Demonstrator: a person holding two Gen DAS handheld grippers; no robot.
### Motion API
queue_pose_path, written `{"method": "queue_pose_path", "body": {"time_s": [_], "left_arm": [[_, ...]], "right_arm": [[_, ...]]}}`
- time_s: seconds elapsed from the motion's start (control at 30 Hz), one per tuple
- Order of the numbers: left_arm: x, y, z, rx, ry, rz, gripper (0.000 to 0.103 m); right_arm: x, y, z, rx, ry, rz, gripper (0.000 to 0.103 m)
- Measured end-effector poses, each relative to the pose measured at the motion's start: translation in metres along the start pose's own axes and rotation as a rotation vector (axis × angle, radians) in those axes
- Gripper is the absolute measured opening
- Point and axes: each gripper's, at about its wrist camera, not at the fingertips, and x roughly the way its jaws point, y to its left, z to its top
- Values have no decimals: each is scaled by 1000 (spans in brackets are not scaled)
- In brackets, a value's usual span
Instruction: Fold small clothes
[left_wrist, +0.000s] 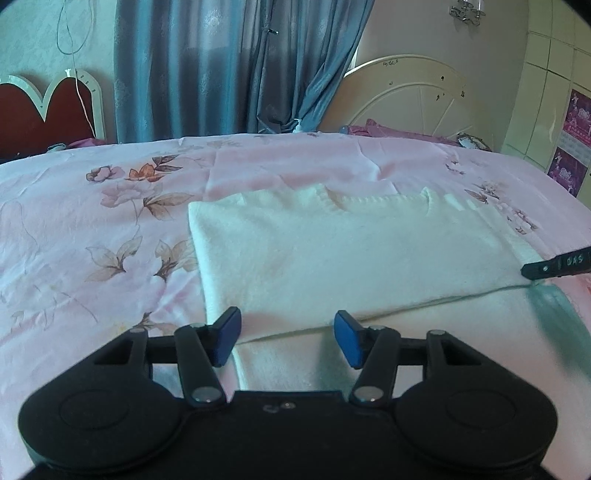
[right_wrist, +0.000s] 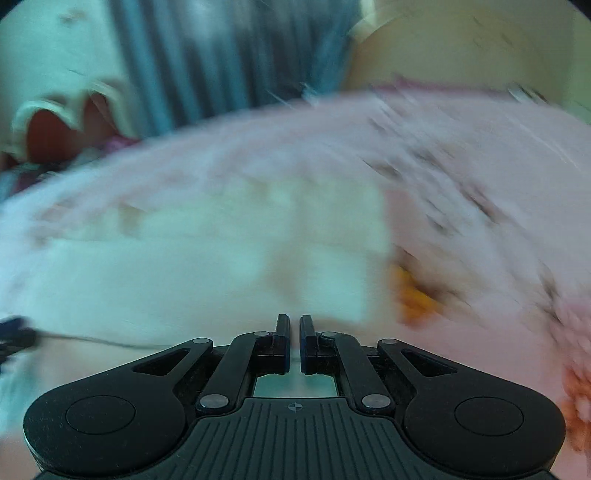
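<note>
A small white knitted sweater (left_wrist: 332, 251) lies flat on a big bed with a pink flowered sheet (left_wrist: 92, 229). The sweater is partly folded. One layer is laid over another, and the folded edge runs across it from the near left out to the right. Its ribbed neck points away, toward the far side of the bed.

The left gripper (left_wrist: 287, 338), black with blue pads, hangs over the near edge of the sweater. Its two fingers stand about half apart. Nothing is between them. The blue pads (left_wrist: 347, 341) are not pinching the cloth.

The right gripper (right_wrist: 294, 341) is black too. Its jaws are closed almost all the way, with only a thin slit between them. I can see no cloth caught in that slit. The right camera's picture is very blurry, so the white sweater (right_wrist: 221, 258) is only a pale patch in front of it. In the left camera's picture the tip of the right gripper (left_wrist: 532, 271) sits at the right end of the fold, right at the cloth's edge. I cannot tell if it is touching.

Behind the bed hang long blue-grey curtains (left_wrist: 221, 66). A red headboard with a white frame (left_wrist: 44, 110) stands at the far left. A round cream panel with spokes (left_wrist: 413, 96) leans at the far right.
</note>
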Motion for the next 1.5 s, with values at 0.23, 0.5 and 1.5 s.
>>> {"method": "queue_pose_path", "body": {"time_s": [0.23,0.5,1.5], "left_arm": [[2,0,-1,64,40,21,56],[-12,6,-4,38,25,8,58],[-167,12,-136,-208,118,-122,55]], "right_arm": [[-4,-1,0,-14,-9,-42,3],[-24,28,-8,-45,-82,-44,3],[-183,-70,-139,120,-22,116,46]]}}
